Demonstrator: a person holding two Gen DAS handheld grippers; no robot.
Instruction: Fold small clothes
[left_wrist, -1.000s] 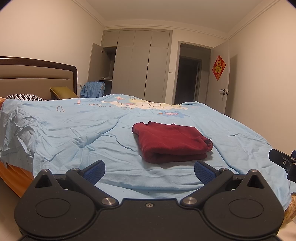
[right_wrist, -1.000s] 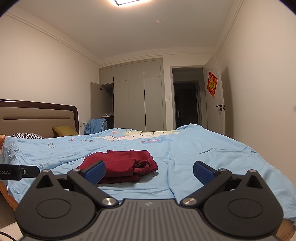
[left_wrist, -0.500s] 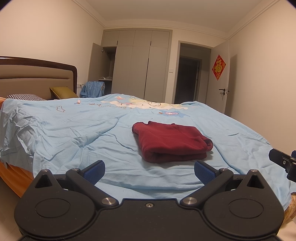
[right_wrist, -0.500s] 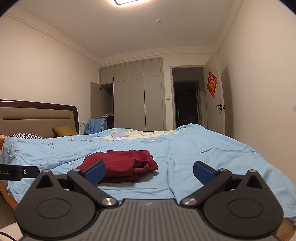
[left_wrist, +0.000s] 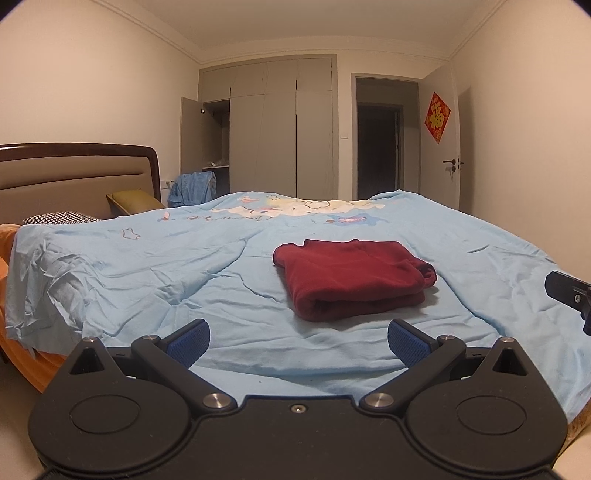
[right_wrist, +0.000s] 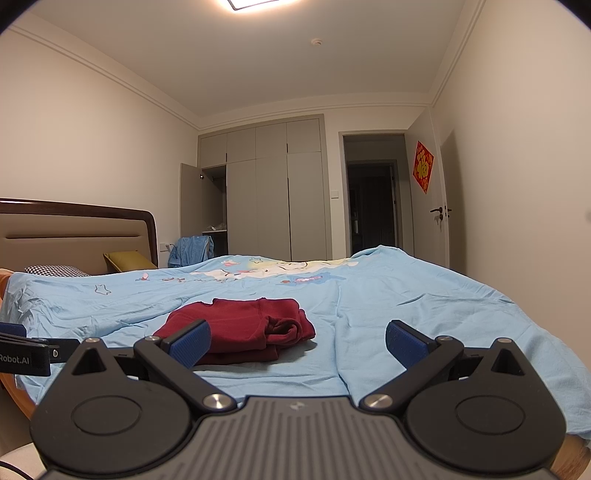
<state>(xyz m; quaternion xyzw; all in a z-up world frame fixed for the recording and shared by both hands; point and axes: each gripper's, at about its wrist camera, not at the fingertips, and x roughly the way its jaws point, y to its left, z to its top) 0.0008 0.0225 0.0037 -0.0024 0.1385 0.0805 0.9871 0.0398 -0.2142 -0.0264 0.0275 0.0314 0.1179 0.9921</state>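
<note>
A bed (left_wrist: 155, 258) covered by a light blue sheet (right_wrist: 406, 302) fills the space ahead of both grippers, with its padded headboard (left_wrist: 74, 177) off to the left. Beyond the bed stands a grey wardrobe (left_wrist: 280, 129) with one door ajar, and to its right an open doorway (left_wrist: 376, 151). A folded dark red garment (left_wrist: 351, 280) lies flat on the sheet. It sits just ahead of the left gripper (left_wrist: 297, 341), slightly to the right of its centre line, and ahead and to the left of the right gripper (right_wrist: 297, 341), partly hidden behind that gripper's left finger. Both grippers are released, their blue-padded fingers (left_wrist: 186, 341) spread wide with nothing between them, hovering near the bed's near edge, clear of the garment.
</note>
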